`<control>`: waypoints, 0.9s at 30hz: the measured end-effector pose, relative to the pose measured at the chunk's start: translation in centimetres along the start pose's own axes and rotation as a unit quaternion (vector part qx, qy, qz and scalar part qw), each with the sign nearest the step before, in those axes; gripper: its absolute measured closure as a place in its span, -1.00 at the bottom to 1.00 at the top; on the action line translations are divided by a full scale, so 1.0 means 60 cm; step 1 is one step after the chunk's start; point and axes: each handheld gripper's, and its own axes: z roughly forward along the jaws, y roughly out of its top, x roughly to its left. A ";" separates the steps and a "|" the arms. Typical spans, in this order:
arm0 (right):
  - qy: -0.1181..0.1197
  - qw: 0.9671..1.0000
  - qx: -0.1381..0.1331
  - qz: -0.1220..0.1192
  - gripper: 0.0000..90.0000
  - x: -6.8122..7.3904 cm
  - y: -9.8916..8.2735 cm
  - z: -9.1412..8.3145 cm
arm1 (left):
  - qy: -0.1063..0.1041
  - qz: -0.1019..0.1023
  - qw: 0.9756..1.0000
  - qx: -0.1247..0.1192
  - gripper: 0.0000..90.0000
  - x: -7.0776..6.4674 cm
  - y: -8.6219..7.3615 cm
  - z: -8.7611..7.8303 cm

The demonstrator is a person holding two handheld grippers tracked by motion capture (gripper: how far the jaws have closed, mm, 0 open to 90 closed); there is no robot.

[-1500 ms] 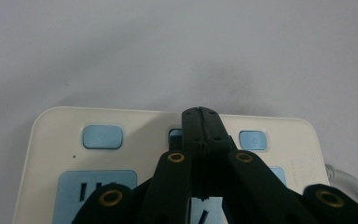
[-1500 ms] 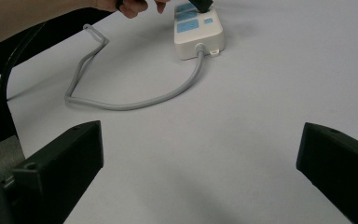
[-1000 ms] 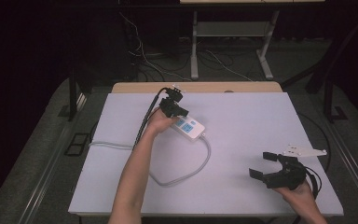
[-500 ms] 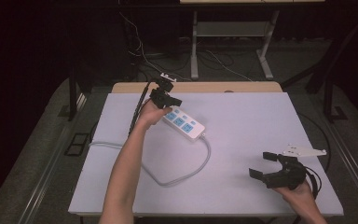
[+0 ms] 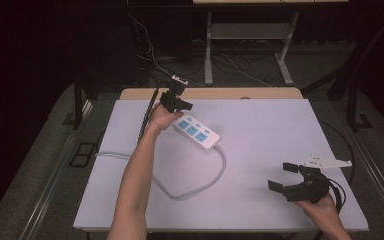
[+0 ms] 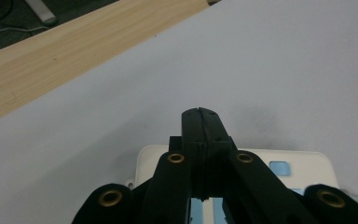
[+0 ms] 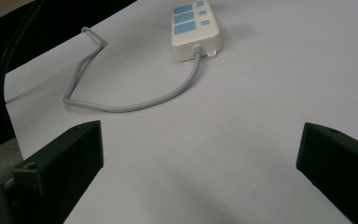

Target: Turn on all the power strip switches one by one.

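High view | left claw [image 5: 176,100] closed above power strip [image 5: 197,132] | right claw [image 5: 286,177] open, low

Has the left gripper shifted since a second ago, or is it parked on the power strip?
Yes. The left gripper, jaws shut and empty, has drawn back off the power strip toward the table's far wooden edge. The strip stayed put.

left tongs [image 5: 179,102] sitting fully closed on nothing, arm stretching far forward; right tongs [image 5: 283,177] gaping wide, hand resting low near side
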 end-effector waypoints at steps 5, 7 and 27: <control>0.000 1.000 0.001 -0.001 -0.99 0.000 0.000 0.000 | 0.007 -0.010 1.000 0.002 0.99 0.009 -0.007 0.005; 0.001 1.000 0.001 -0.001 -0.99 0.000 0.000 0.001 | 0.007 -0.014 1.000 0.001 0.99 0.011 -0.009 0.008; 0.002 1.000 0.005 -0.002 -0.99 0.001 0.000 0.004 | 0.004 -0.029 0.999 0.014 0.99 0.009 -0.036 0.044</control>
